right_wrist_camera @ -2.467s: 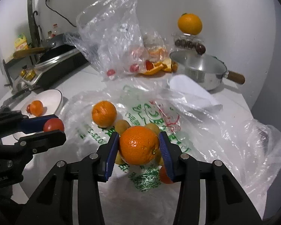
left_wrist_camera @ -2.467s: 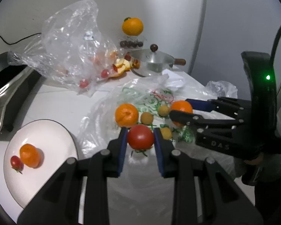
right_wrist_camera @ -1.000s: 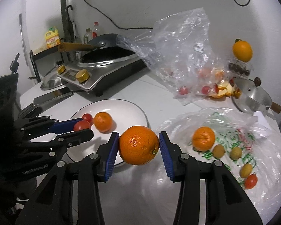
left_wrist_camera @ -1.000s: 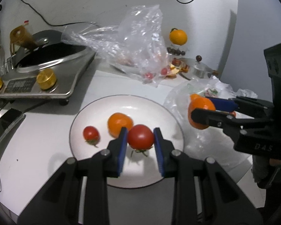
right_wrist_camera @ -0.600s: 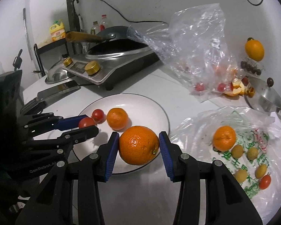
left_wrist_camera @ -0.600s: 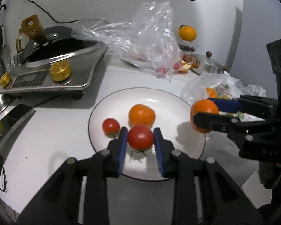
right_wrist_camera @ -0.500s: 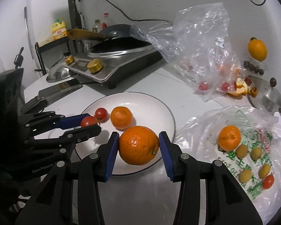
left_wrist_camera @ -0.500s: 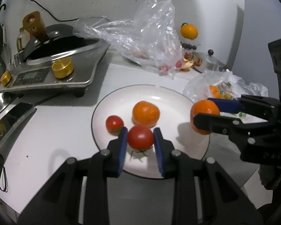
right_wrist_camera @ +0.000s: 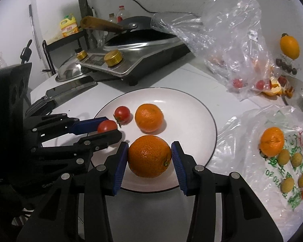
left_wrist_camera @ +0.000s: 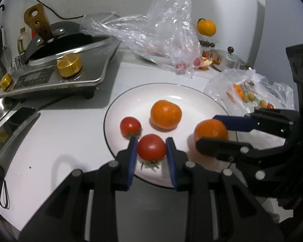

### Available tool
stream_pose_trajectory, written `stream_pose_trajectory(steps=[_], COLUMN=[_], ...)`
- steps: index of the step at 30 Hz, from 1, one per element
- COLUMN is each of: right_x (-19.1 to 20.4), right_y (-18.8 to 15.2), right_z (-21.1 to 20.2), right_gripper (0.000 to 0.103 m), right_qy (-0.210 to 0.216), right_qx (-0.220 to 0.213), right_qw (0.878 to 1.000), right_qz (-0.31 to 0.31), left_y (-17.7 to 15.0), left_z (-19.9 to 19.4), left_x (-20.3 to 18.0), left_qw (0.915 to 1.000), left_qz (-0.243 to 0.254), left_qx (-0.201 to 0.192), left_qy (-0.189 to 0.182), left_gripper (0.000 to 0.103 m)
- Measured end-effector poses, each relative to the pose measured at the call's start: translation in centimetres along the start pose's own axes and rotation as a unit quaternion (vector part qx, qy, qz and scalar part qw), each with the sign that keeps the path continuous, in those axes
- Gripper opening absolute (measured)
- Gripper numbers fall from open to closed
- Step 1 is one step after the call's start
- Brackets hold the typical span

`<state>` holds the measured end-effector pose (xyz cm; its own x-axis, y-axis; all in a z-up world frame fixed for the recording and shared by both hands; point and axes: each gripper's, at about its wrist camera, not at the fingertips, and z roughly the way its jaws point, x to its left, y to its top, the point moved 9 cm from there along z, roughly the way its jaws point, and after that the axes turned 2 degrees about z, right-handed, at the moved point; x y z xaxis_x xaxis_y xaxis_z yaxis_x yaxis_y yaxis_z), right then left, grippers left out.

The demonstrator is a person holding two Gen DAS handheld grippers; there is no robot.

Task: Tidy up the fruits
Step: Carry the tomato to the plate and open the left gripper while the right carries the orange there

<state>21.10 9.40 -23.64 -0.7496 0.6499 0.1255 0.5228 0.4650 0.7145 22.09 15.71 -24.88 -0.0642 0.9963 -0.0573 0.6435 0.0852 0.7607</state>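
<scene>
Left wrist — left gripper pitched down, gripping tomato

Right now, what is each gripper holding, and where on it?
Left gripper pinches a tomato across its sides. Right gripper clamps an orange across its sides.

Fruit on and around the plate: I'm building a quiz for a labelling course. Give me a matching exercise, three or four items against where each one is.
Items:
1. large tomato
2. large orange
3. small tomato
4. yellow-green fruits

Places:
A. lying on the white plate
B. on the printed plastic bag
C. between the left gripper jaws
D. between the right gripper jaws

Pairs: 1-C, 2-D, 3-A, 4-B
</scene>
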Motion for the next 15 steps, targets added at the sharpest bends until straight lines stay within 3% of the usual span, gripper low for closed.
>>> stream_pose_trajectory(steps=[15], right_x=[0.51], right_y=[-0.06], right_z=[0.60], right_gripper=[0.047], right_qy=[-0.001], right_qx=[0.008], right_qw=[1.000], right_qz=[-0.015], left_y=[0.76], left_z=[-0.53], left_x=[0.46], left_qw=[0.9997], left_qz=[-0.020], left_qx=[-0.010], left_qy=[-0.007], left_gripper=[0.032])
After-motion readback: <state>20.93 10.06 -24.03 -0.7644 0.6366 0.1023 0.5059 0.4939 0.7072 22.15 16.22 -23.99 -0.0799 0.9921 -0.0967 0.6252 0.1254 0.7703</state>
